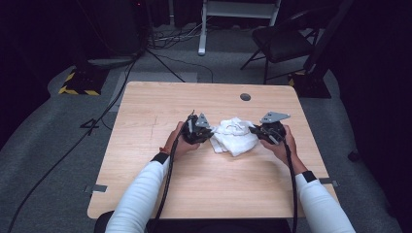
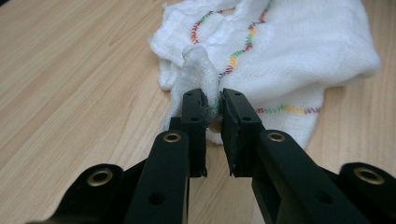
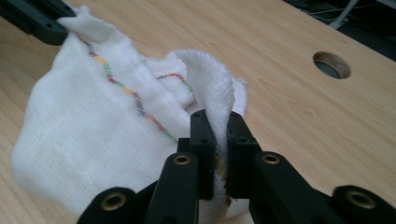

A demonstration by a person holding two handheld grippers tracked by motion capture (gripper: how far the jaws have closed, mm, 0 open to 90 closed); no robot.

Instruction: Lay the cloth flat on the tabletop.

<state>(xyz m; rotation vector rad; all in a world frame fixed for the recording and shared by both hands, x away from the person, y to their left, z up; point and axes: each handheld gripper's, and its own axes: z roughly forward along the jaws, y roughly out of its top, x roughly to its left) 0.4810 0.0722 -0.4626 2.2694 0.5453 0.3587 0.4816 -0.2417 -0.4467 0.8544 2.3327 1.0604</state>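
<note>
Both tongs are clamped on the white cloth [image 1: 234,135]: left tongs [image 2: 213,109] pinch its left edge, right tongs [image 3: 217,135] its right fold, on the counter [image 1: 160,107].

Cloth [image 3: 93,135] lower edge cut off; chair [image 1: 286,41] partly dark.

No readable text, label, brand or number shows anywhere

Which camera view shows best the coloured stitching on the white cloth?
The left gripper view: the cloth lies close, with several zigzag stitched lines sharp. The right gripper view shows one long line and a short one. In the high view the cloth is small and its stitching cannot be made out.
</note>
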